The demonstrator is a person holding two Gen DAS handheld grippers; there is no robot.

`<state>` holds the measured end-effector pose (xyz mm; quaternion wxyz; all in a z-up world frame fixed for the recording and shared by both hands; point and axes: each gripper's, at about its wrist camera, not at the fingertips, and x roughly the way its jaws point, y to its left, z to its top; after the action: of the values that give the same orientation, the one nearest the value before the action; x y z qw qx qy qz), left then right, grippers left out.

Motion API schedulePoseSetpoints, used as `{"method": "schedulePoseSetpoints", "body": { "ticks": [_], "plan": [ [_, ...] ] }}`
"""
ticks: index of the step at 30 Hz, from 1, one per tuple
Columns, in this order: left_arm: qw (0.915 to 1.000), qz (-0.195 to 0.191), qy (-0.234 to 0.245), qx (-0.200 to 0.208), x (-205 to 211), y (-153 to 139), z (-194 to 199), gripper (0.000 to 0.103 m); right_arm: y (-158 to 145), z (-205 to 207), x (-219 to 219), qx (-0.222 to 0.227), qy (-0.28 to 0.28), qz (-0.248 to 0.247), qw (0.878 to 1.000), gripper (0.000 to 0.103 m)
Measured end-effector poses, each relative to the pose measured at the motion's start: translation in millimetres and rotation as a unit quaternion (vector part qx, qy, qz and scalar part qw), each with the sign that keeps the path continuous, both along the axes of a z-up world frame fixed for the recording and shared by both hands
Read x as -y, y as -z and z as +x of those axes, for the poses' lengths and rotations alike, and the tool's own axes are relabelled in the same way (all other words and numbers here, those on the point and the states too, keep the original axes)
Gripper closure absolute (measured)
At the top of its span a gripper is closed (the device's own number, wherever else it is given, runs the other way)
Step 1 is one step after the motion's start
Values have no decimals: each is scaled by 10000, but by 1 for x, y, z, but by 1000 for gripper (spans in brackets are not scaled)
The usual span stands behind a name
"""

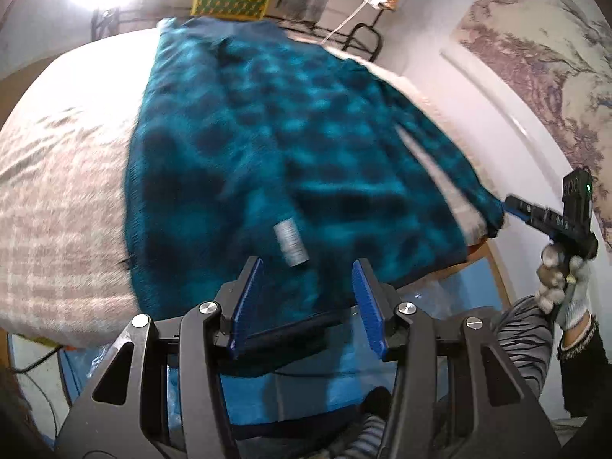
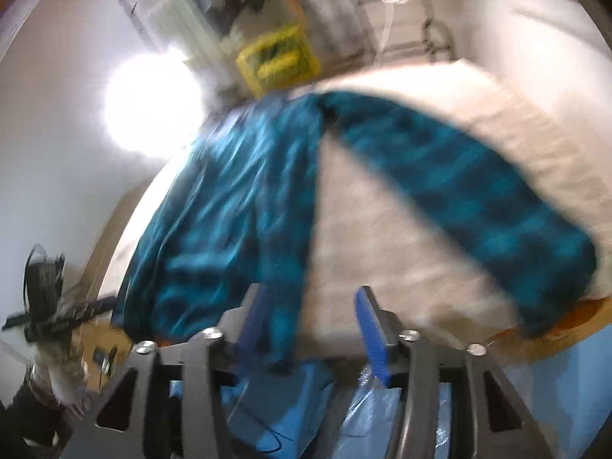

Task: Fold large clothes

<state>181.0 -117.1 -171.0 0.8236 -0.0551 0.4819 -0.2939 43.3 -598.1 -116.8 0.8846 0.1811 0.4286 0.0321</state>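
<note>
Blue checked garment [image 1: 290,160] spread flat on bed [image 1: 57,199], near hem overhanging edge — no fold visible yet. Left gripper [image 1: 308,298] jaws apart; right gripper [image 2: 306,329] jaws apart — whole folding left.

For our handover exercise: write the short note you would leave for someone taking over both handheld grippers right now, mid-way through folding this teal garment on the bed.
Left gripper: jaws open, holding nothing, at the near hem of the teal plaid garment.
Right gripper: jaws open in its own blurred view; the other camera shows its tip at the sleeve end, grip uncertain.
Garment: spread on the pale checked bed cover, care label facing up, near hem hanging over the bed edge, one sleeve stretched out sideways.
Done: laid out flat; no fold visible.
Left: bring the sleeves in, then fold the body.
</note>
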Motion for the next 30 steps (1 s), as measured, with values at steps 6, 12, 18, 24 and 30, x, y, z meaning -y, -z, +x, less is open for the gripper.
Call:
{"method": "schedulePoseSetpoints", "body": {
  "ticks": [6,12,18,24,30],
  "plan": [
    [9987,-138,485,44,58,-14,-2,54,-24,-12,87,323,1026,-193,9940,37],
    [9971,-101,749,119,107,-27,-1,54,-4,-21,179,71,1872,-69,9823,33],
    [9974,-13,716,-2,128,-39,8,54,36,-15,221,-329,2094,294,9768,33],
    [9977,-135,661,-40,139,-56,23,54,62,-3,222,-783,1866,326,9788,72],
    [9973,-357,613,-213,139,-39,51,54,36,1,199,-470,1651,721,9825,97]
  ]
}}
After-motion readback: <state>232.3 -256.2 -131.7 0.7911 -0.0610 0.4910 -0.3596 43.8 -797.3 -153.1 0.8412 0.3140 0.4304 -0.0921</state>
